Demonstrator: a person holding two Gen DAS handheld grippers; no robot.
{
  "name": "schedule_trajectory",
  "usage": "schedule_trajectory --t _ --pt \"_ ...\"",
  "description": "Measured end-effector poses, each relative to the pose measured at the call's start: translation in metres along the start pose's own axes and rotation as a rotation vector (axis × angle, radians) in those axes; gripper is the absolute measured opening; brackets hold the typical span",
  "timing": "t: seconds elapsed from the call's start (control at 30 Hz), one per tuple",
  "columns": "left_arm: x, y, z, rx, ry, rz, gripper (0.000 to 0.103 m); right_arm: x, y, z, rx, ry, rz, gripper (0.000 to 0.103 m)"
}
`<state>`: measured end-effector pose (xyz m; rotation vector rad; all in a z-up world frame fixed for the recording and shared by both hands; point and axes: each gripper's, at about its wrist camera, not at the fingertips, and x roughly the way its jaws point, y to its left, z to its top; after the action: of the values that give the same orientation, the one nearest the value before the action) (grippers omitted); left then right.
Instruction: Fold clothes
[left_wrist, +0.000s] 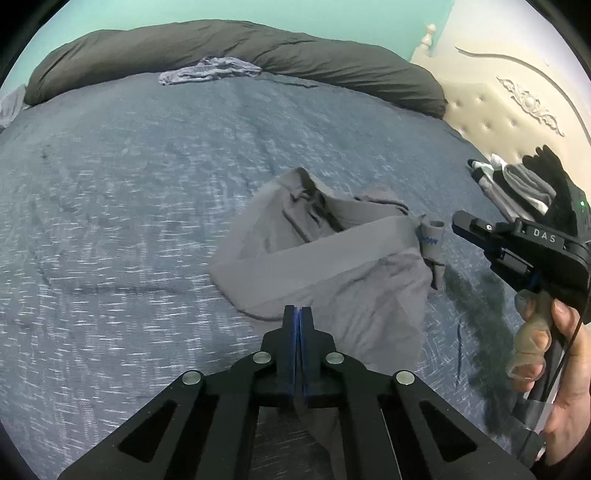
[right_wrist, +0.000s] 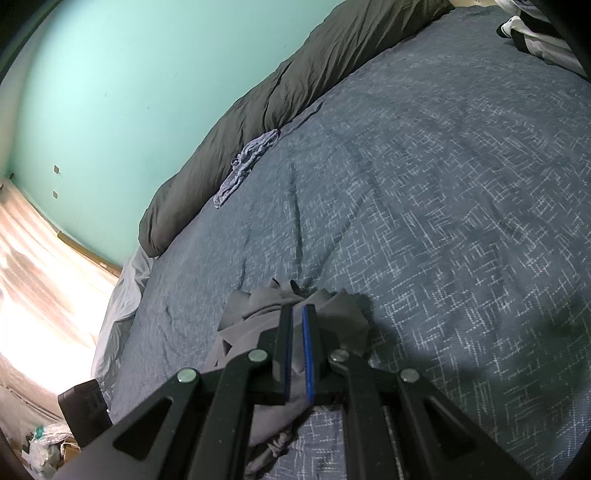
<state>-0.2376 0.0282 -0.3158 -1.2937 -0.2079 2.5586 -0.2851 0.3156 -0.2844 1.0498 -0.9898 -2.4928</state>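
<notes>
We are pinching the grey shorts (left_wrist: 332, 258), lying mid-frame on the blue bed cover (left_wrist: 129, 184). Our left gripper (left_wrist: 297, 314) is squeezing one edge tight; our right gripper (right_wrist: 297, 314) is nipping bunched cloth. If we are pulling too hard, thin cloth may be slipping out.

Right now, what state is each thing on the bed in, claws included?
Gray garment: crumpled, unfolded, pinched at two edges.
Left claw: shut on gray garment.
Right claw: shut on gray garment.
Blue-gray cloth: bunched against the dark pillow.
Clothes pile: heaped.
</notes>
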Motion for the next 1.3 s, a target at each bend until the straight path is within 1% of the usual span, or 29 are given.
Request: schedule_trajectory --t 0.1,0.17,0.23,0.3,0.33,0.37,0.4,0.43,0.47,0.57,0.6,0.73,0.77,0.8,0.83,0.87,1.07,1.2,1.3 --pt "-0.006 0.013 0.002 -0.031 -0.014 0.013 0.001 0.0 0.001 0.0 -0.003 0.0 -0.001 0.006" --pt "-0.006 0.012 0.005 -0.034 -0.009 -0.008 0.001 0.001 0.002 0.001 -0.004 0.001 -0.004 0.006" --pt "-0.003 0.004 0.005 -0.019 -0.001 -0.041 0.001 0.002 0.004 0.0 -0.021 0.003 -0.022 0.006" --pt "0.001 -0.011 0.004 0.025 0.005 -0.043 0.002 0.003 0.007 0.0 -0.039 0.005 -0.04 0.006" --pt "0.003 -0.016 0.003 0.043 0.012 -0.048 0.003 0.003 0.008 0.0 -0.044 0.005 -0.042 0.009" --pt "0.006 -0.02 0.002 0.055 0.018 -0.051 0.01 0.003 0.008 0.0 -0.053 0.005 -0.048 0.01" --pt "0.008 -0.022 0.001 0.056 0.023 -0.051 0.022 0.004 0.009 0.0 -0.063 0.005 -0.054 0.015" --pt "0.01 -0.024 0.0 0.057 0.025 -0.05 0.027 0.004 0.01 0.0 -0.069 0.008 -0.058 0.019" --pt "0.011 -0.026 0.0 0.057 0.023 -0.05 0.034 0.004 0.01 -0.001 -0.075 0.011 -0.061 0.02" --pt "0.014 -0.029 0.002 0.058 0.016 -0.044 0.045 0.006 0.011 -0.002 -0.09 0.021 -0.07 0.021" --pt "0.015 -0.03 0.003 0.059 0.013 -0.04 0.045 0.007 0.011 -0.003 -0.094 0.025 -0.074 0.021" --pt "0.024 -0.029 0.002 0.06 0.029 -0.031 0.044 0.009 0.011 -0.003 -0.099 0.037 -0.073 0.021" --pt "0.025 -0.029 0.002 0.061 0.03 -0.029 0.04 0.009 0.011 -0.003 -0.098 0.04 -0.07 0.021" --pt "0.026 -0.029 0.002 0.063 0.031 -0.027 0.022 0.009 0.011 -0.002 -0.099 0.043 -0.069 0.021" --pt "0.028 -0.029 0.003 0.066 0.033 -0.024 0.011 0.009 0.011 -0.002 -0.1 0.043 -0.069 0.021" --pt "0.029 -0.03 0.003 0.069 0.034 -0.022 0.002 0.009 0.01 -0.001 -0.096 0.043 -0.069 0.021" --pt "0.02 -0.025 0.006 0.058 0.011 -0.034 0.002 0.006 0.005 0.002 -0.077 0.035 -0.07 0.021" --pt "0.003 -0.013 0.009 0.042 -0.029 -0.025 0.002 0.004 0.005 0.003 -0.071 0.028 -0.067 0.021" --pt "-0.01 0.004 0.009 0.009 -0.055 -0.01 0.002 0.004 0.005 0.003 -0.06 0.025 -0.066 0.022"
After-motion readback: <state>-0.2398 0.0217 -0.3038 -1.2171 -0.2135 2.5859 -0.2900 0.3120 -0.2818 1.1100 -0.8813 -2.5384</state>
